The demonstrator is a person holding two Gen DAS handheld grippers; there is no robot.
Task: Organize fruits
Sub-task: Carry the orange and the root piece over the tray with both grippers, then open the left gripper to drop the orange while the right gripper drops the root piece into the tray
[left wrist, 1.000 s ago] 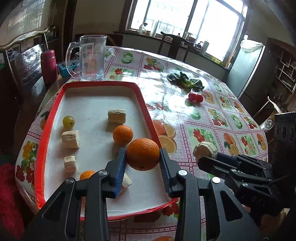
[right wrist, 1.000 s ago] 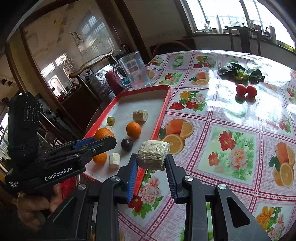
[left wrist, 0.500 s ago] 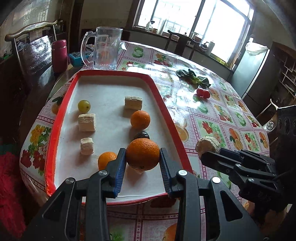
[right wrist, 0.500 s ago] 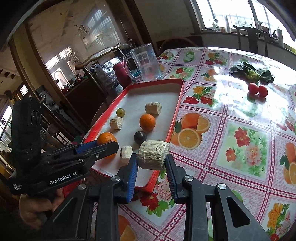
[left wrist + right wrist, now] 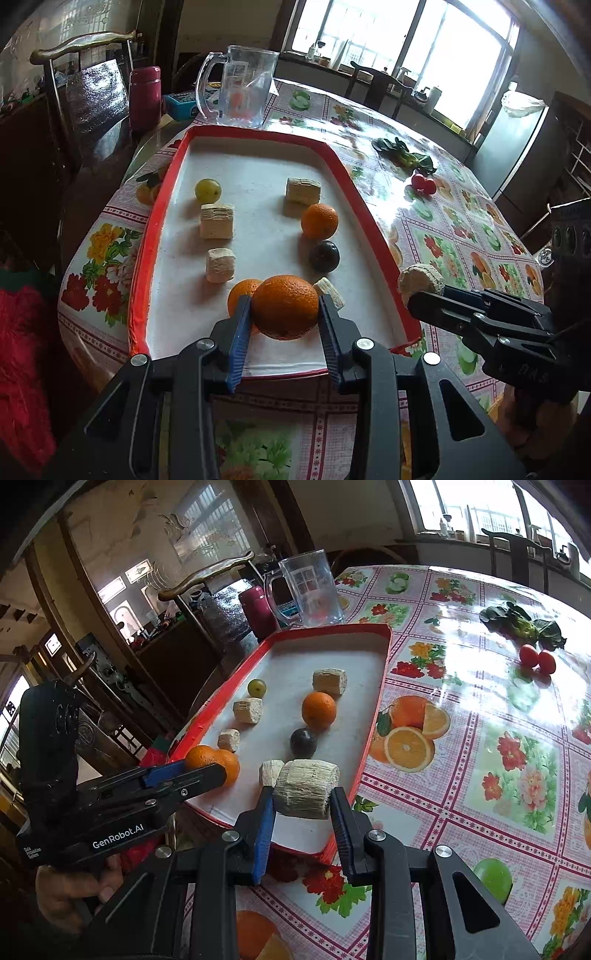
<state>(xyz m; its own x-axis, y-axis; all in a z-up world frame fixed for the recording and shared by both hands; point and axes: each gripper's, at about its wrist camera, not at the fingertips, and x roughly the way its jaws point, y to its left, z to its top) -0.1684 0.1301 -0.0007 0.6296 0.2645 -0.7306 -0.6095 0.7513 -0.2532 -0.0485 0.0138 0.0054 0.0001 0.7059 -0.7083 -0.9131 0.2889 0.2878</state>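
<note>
Left wrist view: the left gripper clamps a round, dimpled orange between its blue ribbed pads, above the near end of a red-rimmed tray with a matte white floor. In the tray lie two smaller oranges, a green grape, a dark plum and pale, ridged cake blocks. The right gripper grips a fibrous, pale cylinder-shaped roll over the tray's near corner. A clear glass mug stands beyond on the glossy flowered tablecloth.

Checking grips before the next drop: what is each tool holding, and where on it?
Left tool: an orange, pinched across its sides. Right tool: a pale ribbed cylinder, clamped at its two ends.
</note>
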